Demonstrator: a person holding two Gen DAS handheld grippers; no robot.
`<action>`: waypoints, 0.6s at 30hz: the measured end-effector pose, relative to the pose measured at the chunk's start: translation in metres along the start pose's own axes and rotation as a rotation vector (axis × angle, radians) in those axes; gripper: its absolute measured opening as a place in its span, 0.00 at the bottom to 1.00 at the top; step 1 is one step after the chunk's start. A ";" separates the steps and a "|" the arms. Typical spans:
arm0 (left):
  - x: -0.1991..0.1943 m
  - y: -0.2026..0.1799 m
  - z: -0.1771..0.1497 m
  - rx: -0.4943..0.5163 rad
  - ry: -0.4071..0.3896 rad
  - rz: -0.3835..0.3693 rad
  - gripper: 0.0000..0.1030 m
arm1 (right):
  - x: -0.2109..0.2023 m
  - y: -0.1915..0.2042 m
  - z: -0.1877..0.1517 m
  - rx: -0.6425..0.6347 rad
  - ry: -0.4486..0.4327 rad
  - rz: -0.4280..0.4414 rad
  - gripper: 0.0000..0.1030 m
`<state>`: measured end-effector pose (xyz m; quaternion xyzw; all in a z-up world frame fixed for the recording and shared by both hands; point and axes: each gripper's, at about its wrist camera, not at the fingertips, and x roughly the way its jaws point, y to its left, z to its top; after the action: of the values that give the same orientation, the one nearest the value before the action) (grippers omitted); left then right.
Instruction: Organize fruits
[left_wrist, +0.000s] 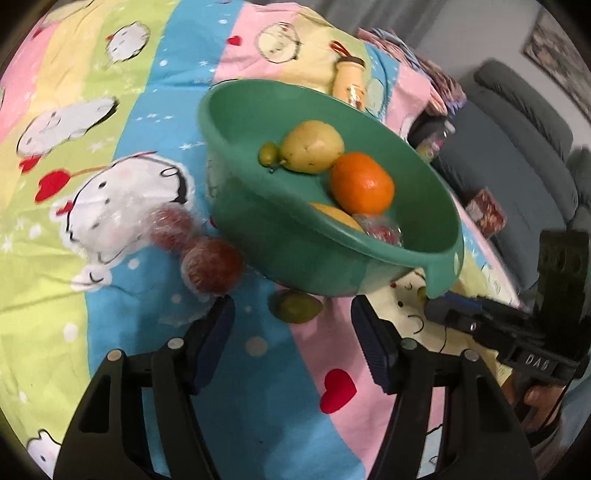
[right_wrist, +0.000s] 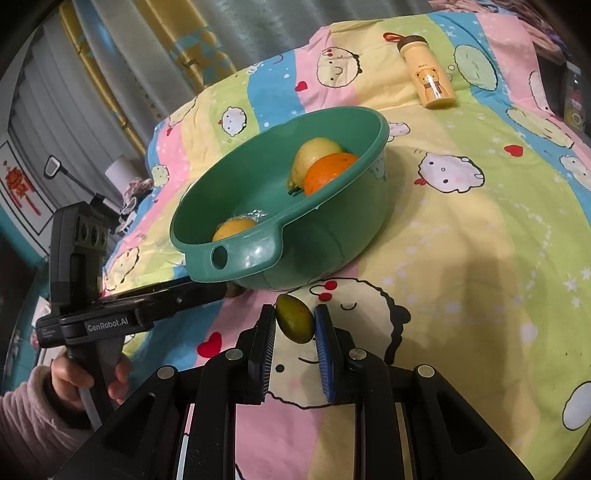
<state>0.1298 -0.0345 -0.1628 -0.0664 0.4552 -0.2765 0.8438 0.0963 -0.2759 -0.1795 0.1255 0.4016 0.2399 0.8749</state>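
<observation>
Right tongs (right_wrist: 294, 325) clenched on a small green fruit (right_wrist: 294, 323), held just in front of the green basin (right_wrist: 295, 236) on the bed (right_wrist: 480, 277). Left tongs (left_wrist: 291, 332) released, nothing between them, a second green fruit (left_wrist: 295, 308) ahead by the basin's base. Orange (left_wrist: 361, 184), pear (left_wrist: 314, 146) inside the basin; two wrapped red fruits (left_wrist: 195, 251) beside it.

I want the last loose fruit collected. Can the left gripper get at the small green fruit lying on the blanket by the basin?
Probably yes. The small green fruit lies on the blanket just ahead of the open left gripper, beside the green basin, with nothing between them. The wrapped red fruits sit off to one side.
</observation>
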 end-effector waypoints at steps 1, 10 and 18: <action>0.002 -0.005 -0.001 0.025 0.006 -0.001 0.63 | 0.000 0.000 0.000 0.002 0.001 0.000 0.23; 0.019 -0.018 0.003 0.105 0.032 0.031 0.44 | 0.002 0.000 -0.001 0.002 0.007 0.005 0.23; 0.018 -0.017 0.001 0.126 0.026 0.068 0.29 | 0.005 0.003 -0.002 -0.008 0.013 0.012 0.23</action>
<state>0.1310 -0.0582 -0.1690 0.0060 0.4496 -0.2765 0.8493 0.0964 -0.2711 -0.1828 0.1230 0.4058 0.2475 0.8712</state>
